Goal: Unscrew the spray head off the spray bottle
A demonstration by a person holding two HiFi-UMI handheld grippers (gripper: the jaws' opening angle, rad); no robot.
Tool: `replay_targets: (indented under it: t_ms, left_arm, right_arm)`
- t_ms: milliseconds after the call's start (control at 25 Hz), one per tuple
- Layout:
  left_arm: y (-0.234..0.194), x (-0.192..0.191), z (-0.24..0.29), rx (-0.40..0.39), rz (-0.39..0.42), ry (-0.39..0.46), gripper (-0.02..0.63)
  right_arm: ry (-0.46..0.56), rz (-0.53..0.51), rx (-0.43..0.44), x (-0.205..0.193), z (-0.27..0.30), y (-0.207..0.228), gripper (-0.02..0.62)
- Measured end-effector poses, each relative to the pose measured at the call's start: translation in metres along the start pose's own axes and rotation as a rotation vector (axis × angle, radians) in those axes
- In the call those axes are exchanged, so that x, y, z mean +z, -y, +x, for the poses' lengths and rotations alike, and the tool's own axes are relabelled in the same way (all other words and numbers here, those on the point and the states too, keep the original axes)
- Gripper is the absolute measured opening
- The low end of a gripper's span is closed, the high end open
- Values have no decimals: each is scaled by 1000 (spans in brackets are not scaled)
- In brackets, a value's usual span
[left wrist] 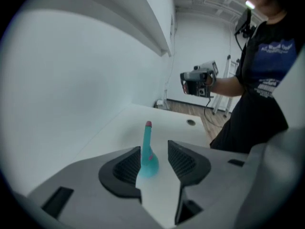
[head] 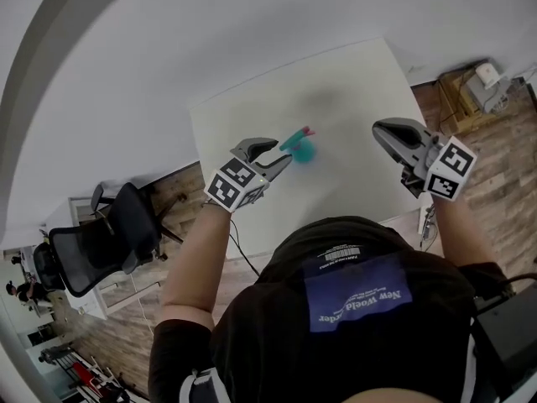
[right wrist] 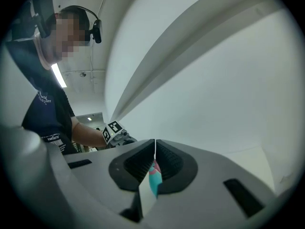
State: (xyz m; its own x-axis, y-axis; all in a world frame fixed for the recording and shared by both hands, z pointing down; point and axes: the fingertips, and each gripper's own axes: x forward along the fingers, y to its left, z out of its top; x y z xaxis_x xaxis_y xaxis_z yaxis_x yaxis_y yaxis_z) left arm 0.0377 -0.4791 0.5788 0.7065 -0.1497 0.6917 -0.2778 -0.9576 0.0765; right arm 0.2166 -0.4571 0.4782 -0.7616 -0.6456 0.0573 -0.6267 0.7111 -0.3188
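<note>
Teal plastic spray bottle with a pink tip is seen on the white bench.
The left hand-held gripper is held released just beside it; the right hand-held gripper is clenched, empty.

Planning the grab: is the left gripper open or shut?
Open: the left gripper shows its jaws apart, the teal spray bottle upright in the gap.

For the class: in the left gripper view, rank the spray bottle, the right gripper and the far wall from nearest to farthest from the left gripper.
1. Spray bottle: framed by its open jaws.
2. Right gripper: higher, to the right.
3. Far wall: behind both.
</note>
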Motion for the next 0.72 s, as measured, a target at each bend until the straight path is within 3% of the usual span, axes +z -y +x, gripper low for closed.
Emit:
replay_targets:
  t_ms: [160,720]
  left_arm:
    - [-5,-15,25,14,138,-148,166]
    - [-17,-45,60,-26,234,-344,164]
  right_arm:
    - [14,16,-23,-5,-7,6,-2]
    - [26,61,-70,-14,-14,13,-3]
